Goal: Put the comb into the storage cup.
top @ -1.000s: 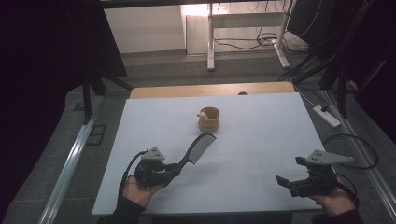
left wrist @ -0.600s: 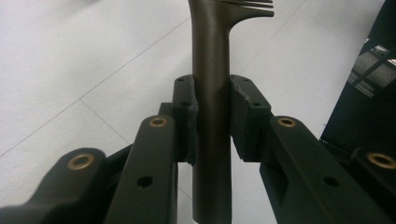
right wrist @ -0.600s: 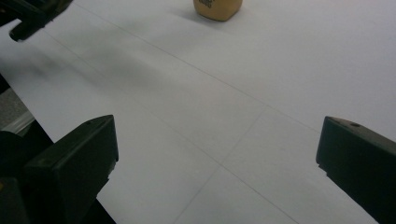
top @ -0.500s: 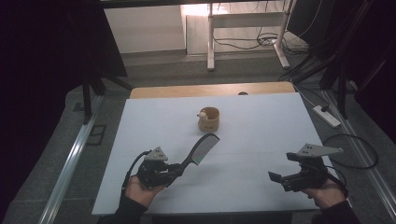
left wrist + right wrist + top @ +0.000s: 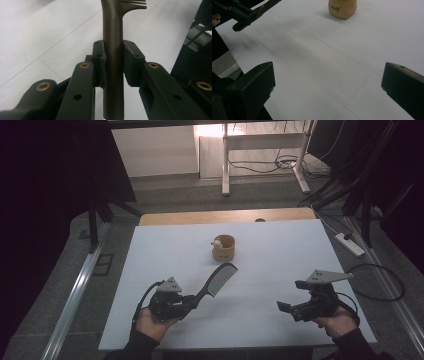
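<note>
White table (image 5: pixel 280 270): left claw (image 5: pixel 192 301) grips comb (image 5: pixel 220 279).

Dark comb (image 5: pixel 113 50) handle clamped between black jaws, teeth at top, white table (image 5: pixel 37 37) beneath

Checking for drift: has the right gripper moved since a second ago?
Yes. The right gripper has shifted left across the table, toward the comb.

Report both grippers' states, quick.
Left gripper: closed on the handle of the dark comb, held above the table.
Right gripper: open, nothing between its jaws.
</note>
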Available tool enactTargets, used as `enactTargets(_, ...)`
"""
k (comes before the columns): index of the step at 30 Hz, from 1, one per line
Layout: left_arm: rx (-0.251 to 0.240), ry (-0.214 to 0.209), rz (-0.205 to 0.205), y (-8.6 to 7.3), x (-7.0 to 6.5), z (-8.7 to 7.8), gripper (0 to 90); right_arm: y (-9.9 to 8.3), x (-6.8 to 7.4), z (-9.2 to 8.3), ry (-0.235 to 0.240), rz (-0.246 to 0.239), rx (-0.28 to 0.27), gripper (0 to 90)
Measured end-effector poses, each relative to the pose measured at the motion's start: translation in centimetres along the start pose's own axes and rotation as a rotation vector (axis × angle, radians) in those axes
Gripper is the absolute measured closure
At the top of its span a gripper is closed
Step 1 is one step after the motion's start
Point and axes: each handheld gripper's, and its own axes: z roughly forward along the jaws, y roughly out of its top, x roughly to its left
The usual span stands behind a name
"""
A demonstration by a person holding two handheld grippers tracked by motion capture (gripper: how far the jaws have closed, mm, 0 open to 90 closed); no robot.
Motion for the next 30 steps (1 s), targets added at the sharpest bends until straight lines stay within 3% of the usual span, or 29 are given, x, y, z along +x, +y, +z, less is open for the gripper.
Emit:
enactTargets(21,0.007,-0.029,0.04,0.6,-0.5,1.1,72.3,2.3,0.1,1.9,0.034,0.006,0.008,0.0)
enactTargets(30,-0.004,-0.043,0.055,0.9,-0.7,1.5,72.4,3.3,0.3,2.8,0.075,0.02,0.014,0.0)
